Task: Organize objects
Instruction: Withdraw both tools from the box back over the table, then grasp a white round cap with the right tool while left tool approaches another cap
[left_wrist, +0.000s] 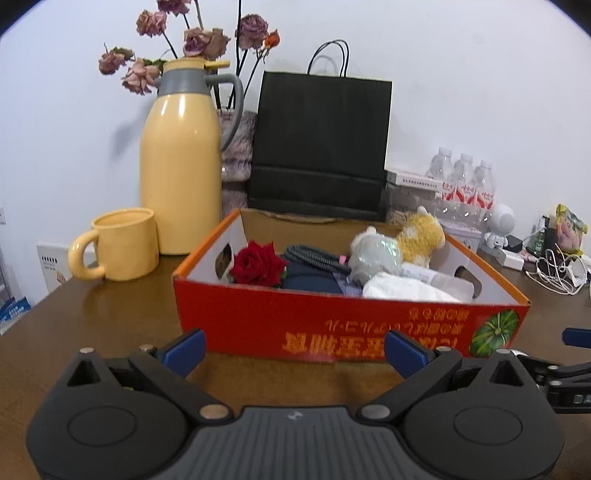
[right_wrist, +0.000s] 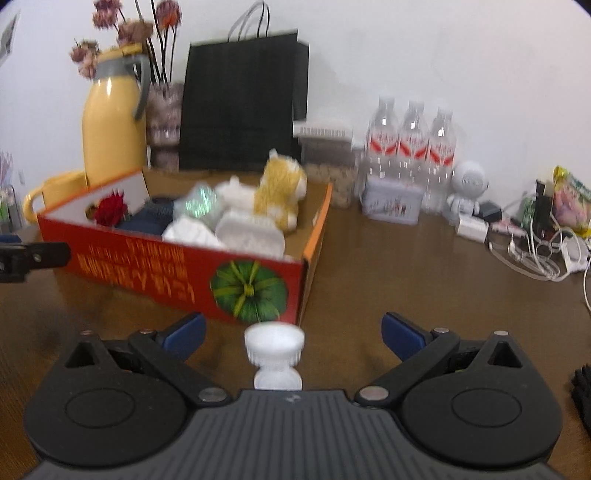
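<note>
The left hand-held gripper (left_wrist: 294, 349) stands wide and empty above the brown worktop (left_wrist: 110, 317), facing the long side of the red cardboard box (left_wrist: 258, 317). The left wrist view looks straight into the box: a red rose (left_wrist: 257, 263) at its left end, a dark blue pouch (left_wrist: 312, 278) with a coiled cable beside it, a pale green plush (left_wrist: 375, 254), a yellow plush (left_wrist: 424, 234) and white tissue (left_wrist: 402, 288).

The right wrist view is blurred. It alone shows a small white bottle (right_wrist: 275, 356) standing on the worktop between the wide-spread fingers of the right hand-held gripper (right_wrist: 293, 332), touching neither, just in front of the box's pumpkin-printed corner. It also shows the three water bottles (right_wrist: 412, 147) and the printed tin (right_wrist: 391, 199) more fully.

Behind the box stand a yellow jug (left_wrist: 181, 170), a yellow mug (left_wrist: 122, 247) and a black paper bag (left_wrist: 321, 144).
</note>
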